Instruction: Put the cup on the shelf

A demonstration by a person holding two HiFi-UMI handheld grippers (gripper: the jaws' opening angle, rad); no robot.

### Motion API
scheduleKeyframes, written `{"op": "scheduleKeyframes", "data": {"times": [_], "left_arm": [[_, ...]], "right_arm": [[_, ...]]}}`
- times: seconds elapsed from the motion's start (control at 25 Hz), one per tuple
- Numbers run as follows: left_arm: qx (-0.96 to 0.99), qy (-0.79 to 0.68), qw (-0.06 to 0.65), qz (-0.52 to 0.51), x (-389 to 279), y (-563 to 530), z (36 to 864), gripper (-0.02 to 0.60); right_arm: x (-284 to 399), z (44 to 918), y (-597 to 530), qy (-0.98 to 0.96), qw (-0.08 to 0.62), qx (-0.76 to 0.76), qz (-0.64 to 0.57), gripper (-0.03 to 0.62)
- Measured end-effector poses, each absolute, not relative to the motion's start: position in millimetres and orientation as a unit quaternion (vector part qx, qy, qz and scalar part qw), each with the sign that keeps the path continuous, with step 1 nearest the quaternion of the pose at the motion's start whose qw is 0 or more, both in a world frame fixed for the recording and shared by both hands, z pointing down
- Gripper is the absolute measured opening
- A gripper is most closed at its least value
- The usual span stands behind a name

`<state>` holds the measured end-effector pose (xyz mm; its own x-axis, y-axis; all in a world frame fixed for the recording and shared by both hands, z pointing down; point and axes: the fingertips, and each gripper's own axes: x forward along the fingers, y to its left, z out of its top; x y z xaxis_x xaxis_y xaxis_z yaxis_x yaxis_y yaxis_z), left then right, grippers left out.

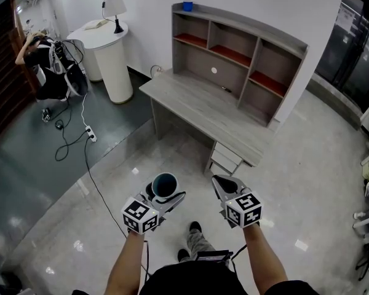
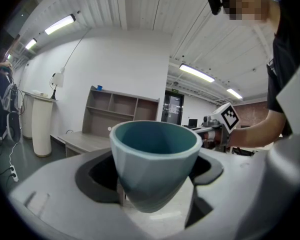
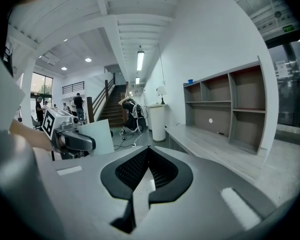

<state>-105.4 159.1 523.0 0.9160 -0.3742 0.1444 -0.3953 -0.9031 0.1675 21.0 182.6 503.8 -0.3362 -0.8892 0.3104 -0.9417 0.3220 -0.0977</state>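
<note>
A teal cup sits upright between the jaws of my left gripper, which is shut on it; in the left gripper view the cup fills the middle of the frame. My right gripper is shut and holds nothing; its jaws meet at their tips in the right gripper view. Both grippers hover over the floor, well short of the grey desk. The shelf stands on the back of that desk, with red-lined compartments. A small blue object rests on the shelf's top at its left end.
A white round pedestal with a lamp stands left of the desk. Black cables and a power strip trail over the floor at left. A person crouches at the far left. Drawers hang under the desk's near end.
</note>
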Motion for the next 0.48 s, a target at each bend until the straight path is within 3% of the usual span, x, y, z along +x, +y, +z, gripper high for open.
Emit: {"op": "scheduleKeyframes", "data": {"times": [0.48], "left_arm": [[0.970, -0.217, 0.096, 0.061, -95, 53, 527, 0.380]], "right_arm": [[36, 510, 72, -0.816, 0.093, 0.555, 0.136, 0.011]]}}
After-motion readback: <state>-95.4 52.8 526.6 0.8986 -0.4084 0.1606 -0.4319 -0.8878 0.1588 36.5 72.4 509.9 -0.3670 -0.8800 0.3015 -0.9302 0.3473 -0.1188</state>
